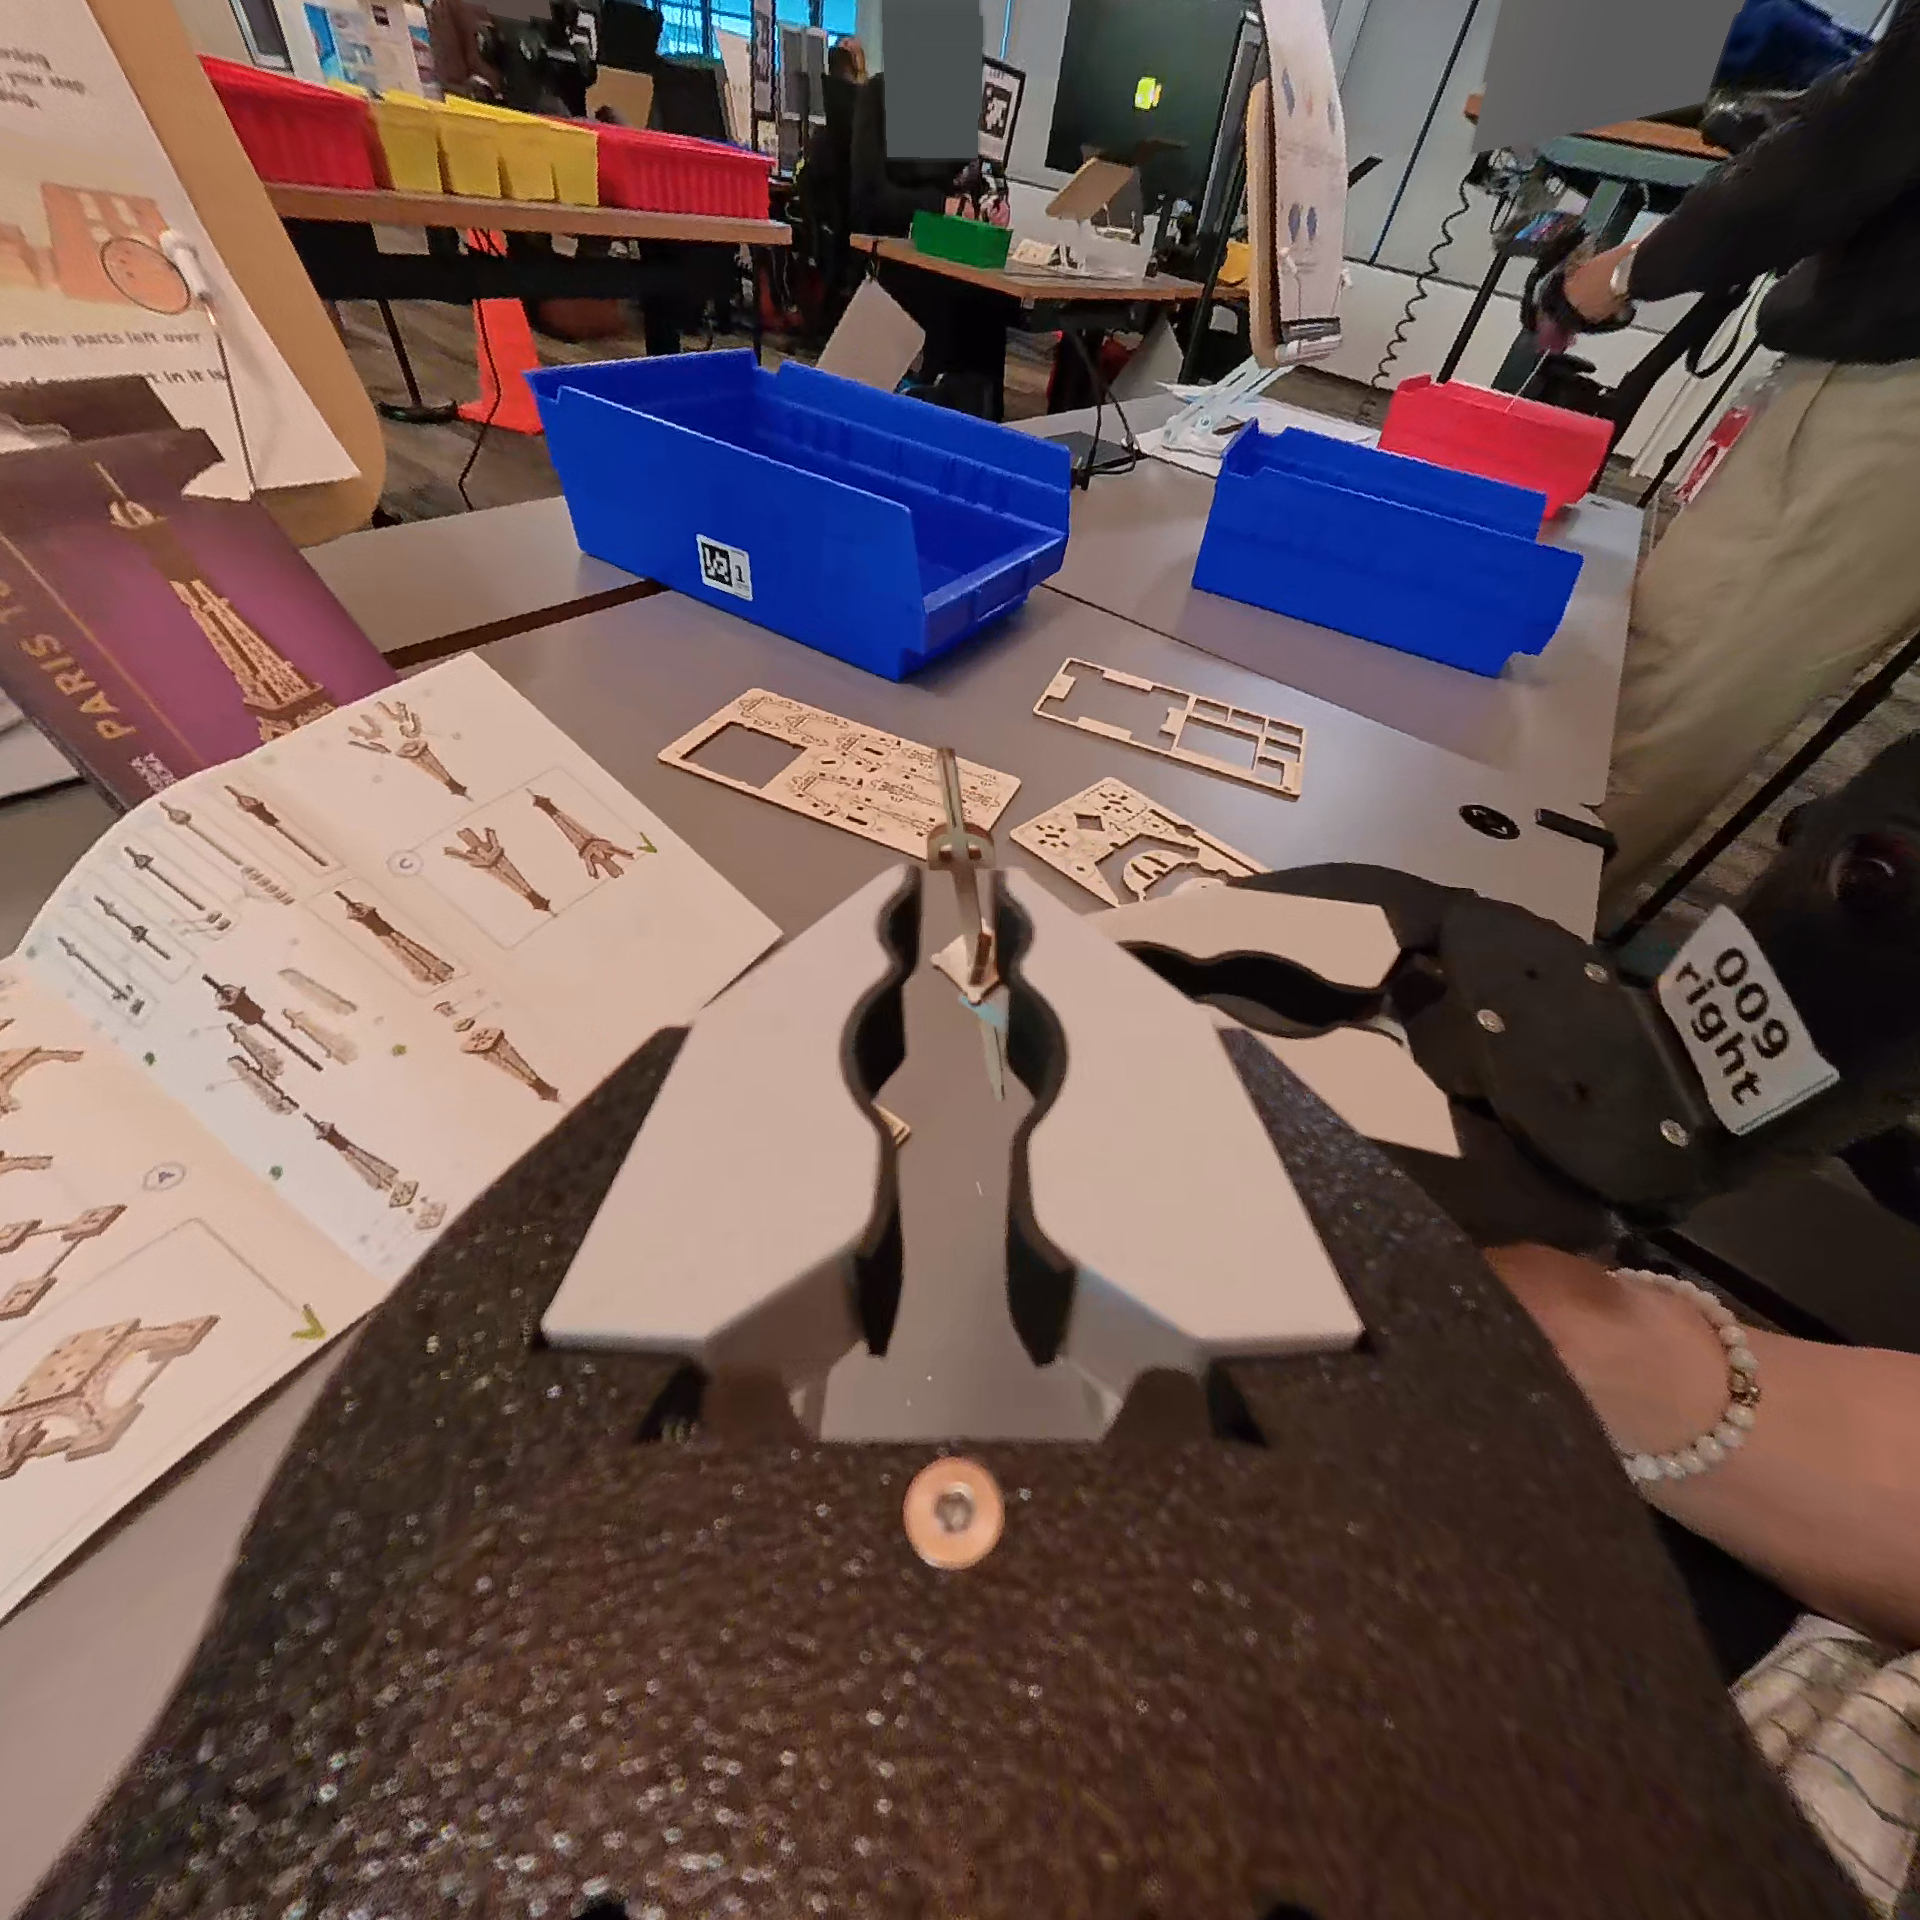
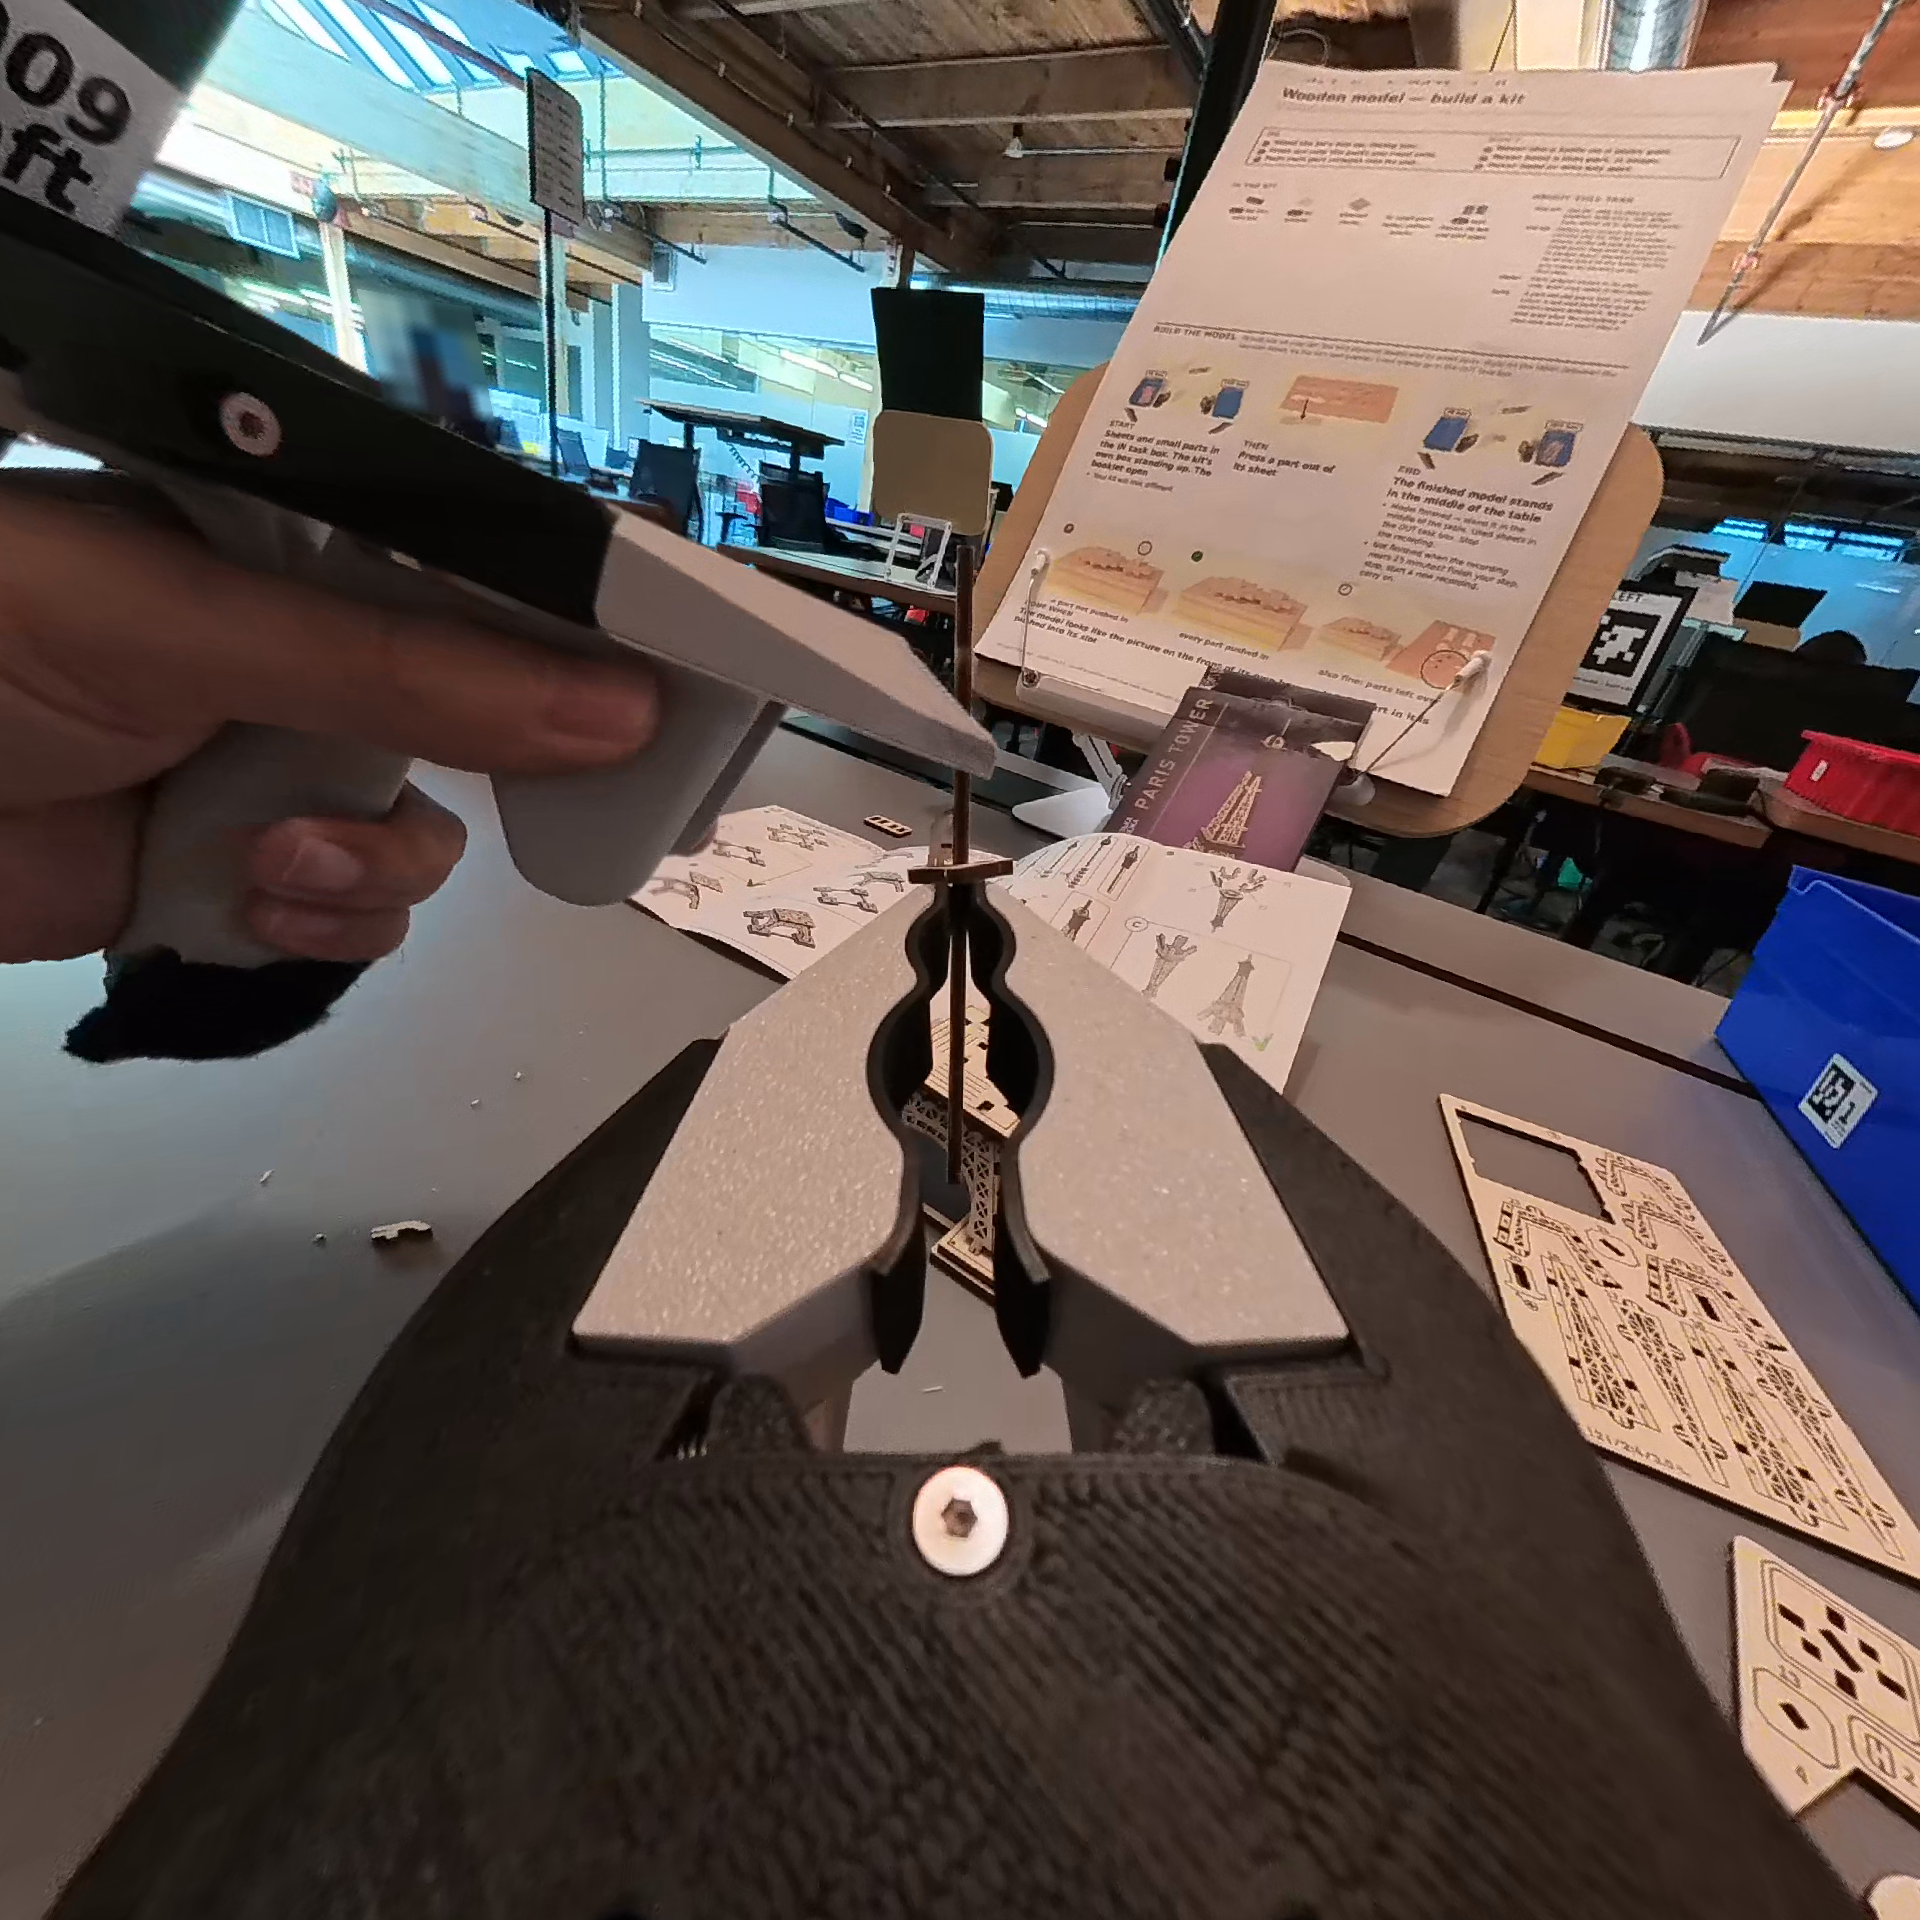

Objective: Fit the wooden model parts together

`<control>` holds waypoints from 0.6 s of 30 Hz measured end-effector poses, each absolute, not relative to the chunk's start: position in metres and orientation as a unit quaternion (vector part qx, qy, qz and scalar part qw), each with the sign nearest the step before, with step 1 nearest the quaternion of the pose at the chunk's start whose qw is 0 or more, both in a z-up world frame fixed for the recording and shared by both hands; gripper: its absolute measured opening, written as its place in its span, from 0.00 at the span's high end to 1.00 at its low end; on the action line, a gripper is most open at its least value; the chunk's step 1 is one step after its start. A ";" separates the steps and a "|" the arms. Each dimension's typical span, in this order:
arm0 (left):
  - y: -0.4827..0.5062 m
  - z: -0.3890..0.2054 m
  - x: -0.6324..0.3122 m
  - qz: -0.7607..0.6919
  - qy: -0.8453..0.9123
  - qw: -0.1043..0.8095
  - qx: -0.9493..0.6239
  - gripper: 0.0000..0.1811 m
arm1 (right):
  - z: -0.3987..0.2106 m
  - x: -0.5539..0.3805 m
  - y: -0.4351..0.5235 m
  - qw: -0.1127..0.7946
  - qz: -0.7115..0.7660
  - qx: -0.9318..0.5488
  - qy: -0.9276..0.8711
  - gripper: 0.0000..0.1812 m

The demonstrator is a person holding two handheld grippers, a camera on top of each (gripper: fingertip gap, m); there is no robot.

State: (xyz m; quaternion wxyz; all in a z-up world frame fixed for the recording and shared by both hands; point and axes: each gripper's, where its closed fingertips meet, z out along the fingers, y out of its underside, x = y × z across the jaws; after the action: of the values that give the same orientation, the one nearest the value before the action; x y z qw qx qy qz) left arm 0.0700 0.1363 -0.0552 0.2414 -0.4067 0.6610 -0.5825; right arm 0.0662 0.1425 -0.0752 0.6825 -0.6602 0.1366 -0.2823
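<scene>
A thin wooden spire stands upright with a small cross piece on it. My right gripper is shut on the spire just under the cross piece. The lattice tower body shows below, through the gap between its fingers. My left gripper is closed on the same spire higher up. In the right wrist view it comes in from the upper left, its fingertip at the spire. In the left wrist view, the right gripper reaches in from the right.
Wooden part sheets lie on the grey table. Behind them stand two blue bins. An open booklet and the kit box are at left. A person stands at far right. Less than 4 cm separates the two grippers' tips.
</scene>
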 end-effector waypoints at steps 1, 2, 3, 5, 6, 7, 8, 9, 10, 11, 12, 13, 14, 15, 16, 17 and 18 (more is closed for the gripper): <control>0.136 -0.056 0.070 -0.584 0.659 0.240 -0.408 0.97 | -0.075 0.066 0.142 0.682 -0.285 -0.660 0.136 1.00; 0.136 -0.056 0.070 -0.585 0.658 0.239 -0.409 0.97 | -0.075 0.066 0.142 0.681 -0.285 -0.660 0.136 1.00; 0.136 -0.055 0.070 -0.587 0.657 0.238 -0.409 0.97 | -0.075 0.066 0.143 0.683 -0.284 -0.659 0.136 1.00; 0.134 -0.054 0.069 -0.592 0.655 0.233 -0.408 1.00 | -0.075 0.066 0.143 0.686 -0.282 -0.657 0.134 1.00; 0.133 -0.053 0.069 -0.597 0.651 0.231 -0.408 1.00 | -0.074 0.065 0.143 0.688 -0.282 -0.655 0.132 1.00; 0.133 -0.052 0.068 -0.602 0.648 0.228 -0.408 1.00 | -0.072 0.065 0.143 0.692 -0.284 -0.651 0.131 1.00; 0.132 -0.052 0.068 -0.605 0.646 0.225 -0.408 1.00 | -0.072 0.065 0.142 0.694 -0.284 -0.648 0.130 1.00; 0.132 -0.051 0.067 -0.606 0.646 0.223 -0.407 1.00 | -0.071 0.064 0.142 0.696 -0.283 -0.647 0.128 1.00; 0.132 -0.050 0.067 -0.609 0.645 0.220 -0.405 1.00 | -0.071 0.064 0.142 0.698 -0.282 -0.645 0.129 0.99; 0.131 -0.049 0.067 -0.614 0.643 0.214 -0.404 1.00 | -0.070 0.065 0.142 0.700 -0.281 -0.643 0.130 0.97; 0.130 -0.048 0.066 -0.619 0.641 0.207 -0.405 1.00 | -0.069 0.065 0.142 0.702 -0.280 -0.641 0.131 0.97; 0.130 -0.048 0.066 -0.623 0.638 0.202 -0.405 1.00 | -0.069 0.065 0.142 0.703 -0.279 -0.641 0.131 0.97; 0.130 -0.047 0.066 -0.625 0.637 0.199 -0.406 1.00 | -0.069 0.065 0.142 0.703 -0.278 -0.641 0.131 0.97; 0.129 -0.048 0.066 -0.626 0.635 0.198 -0.406 1.00 | -0.069 0.064 0.142 0.703 -0.279 -0.641 0.129 0.97; 0.129 -0.048 0.065 -0.626 0.635 0.198 -0.406 1.00 | -0.069 0.064 0.142 0.702 -0.281 -0.641 0.128 0.99; 0.129 -0.048 0.065 -0.626 0.635 0.199 -0.407 1.00 | -0.069 0.064 0.142 0.702 -0.283 -0.641 0.129 1.00; 0.129 -0.048 0.065 -0.625 0.635 0.200 -0.407 1.00 | -0.069 0.064 0.142 0.702 -0.283 -0.641 0.129 1.00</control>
State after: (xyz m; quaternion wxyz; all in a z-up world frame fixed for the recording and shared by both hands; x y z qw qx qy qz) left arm 0.0654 0.1287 -0.0479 0.2003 -0.4070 0.6355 -0.6249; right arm 0.0642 0.1423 -0.0690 0.7020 -0.6406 0.1288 -0.2833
